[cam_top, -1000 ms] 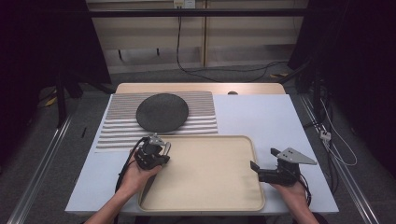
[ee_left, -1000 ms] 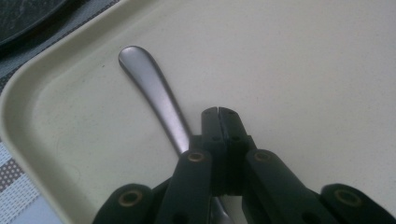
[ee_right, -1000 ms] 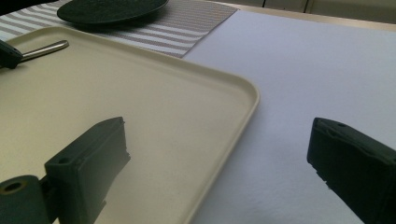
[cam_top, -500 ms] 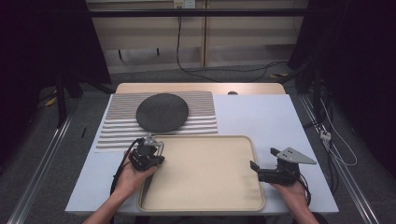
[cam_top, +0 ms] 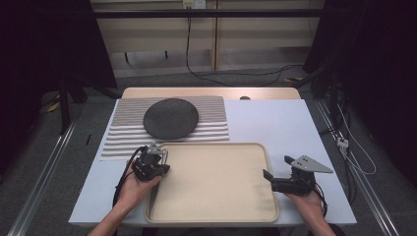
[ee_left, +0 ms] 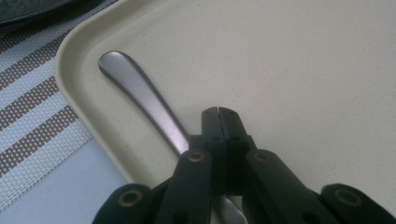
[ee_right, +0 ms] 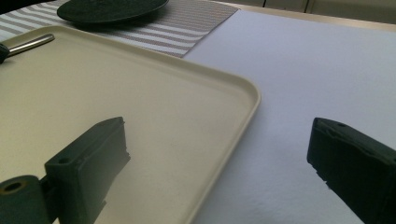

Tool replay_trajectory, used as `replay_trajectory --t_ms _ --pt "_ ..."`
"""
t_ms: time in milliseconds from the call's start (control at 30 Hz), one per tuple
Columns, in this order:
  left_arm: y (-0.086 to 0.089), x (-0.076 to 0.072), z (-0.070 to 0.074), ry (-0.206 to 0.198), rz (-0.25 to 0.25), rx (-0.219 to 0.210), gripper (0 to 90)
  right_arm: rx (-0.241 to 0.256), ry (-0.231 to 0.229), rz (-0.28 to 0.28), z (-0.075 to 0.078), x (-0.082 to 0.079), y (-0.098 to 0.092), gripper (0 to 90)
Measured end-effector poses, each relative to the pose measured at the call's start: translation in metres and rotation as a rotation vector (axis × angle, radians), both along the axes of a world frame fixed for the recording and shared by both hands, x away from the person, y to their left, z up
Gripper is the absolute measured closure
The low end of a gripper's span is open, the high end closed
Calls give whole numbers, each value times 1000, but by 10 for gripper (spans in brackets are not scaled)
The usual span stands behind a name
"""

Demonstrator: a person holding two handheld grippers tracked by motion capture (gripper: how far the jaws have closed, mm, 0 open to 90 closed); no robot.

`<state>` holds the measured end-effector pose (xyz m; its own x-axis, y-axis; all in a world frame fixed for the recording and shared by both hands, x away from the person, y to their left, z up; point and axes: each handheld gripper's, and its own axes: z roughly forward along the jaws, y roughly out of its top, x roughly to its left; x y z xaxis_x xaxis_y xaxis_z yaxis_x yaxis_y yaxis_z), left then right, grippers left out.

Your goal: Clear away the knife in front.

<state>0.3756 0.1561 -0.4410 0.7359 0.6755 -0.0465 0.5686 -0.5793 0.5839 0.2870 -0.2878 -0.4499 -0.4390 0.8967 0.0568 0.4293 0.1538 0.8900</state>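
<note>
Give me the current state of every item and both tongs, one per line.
Left tongs: jaws together, utensil handle passing beneath.
Right tongs: open, straddling the tray's right rim.
Metal utensil: lying along the tray's left edge.
Tray: flat.
Dark plate: on striped placemat.

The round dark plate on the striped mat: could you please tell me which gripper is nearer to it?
Left. The left gripper sits just below the round dark plate, at the tray's near-left corner; the right gripper is by the tray's right edge, farther off.

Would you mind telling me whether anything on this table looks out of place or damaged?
Nothing looks spilled or damaged. The only loose item is a metal utensil handle lying at the left edge of the beige tray, beside the closed left gripper. The dark plate sits squarely on the striped placemat.
</note>
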Motion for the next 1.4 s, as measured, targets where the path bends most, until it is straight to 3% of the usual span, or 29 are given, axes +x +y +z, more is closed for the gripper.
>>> replay_trajectory --t_ms 200,467,633,767,933,1100,1267,1400 --pt "2 -1 1 0 10 14 900 -1 0 0 0 0 0 50" --pt "7 -1 1 5 22 2 900 2 1 -2 0 0 0 50" --pt "6 -2 0 4 19 -29 900 4 2 -2 0 1 1 50" --pt "6 -3 4 -32 17 -70 844 4 2 -2 0 1 1 50" --pt "5 -4 9 -76 34 -105 664 5 2 -2 0 1 0 50" --pt "4 -4 15 -132 59 -121 352 7 2 -1 0 1 0 49" --pt "5 -5 21 -166 94 -148 109 4 2 -1 0 2 0 49" --pt "10 -8 27 -176 55 -158 64 4 3 -2 0 2 0 49"
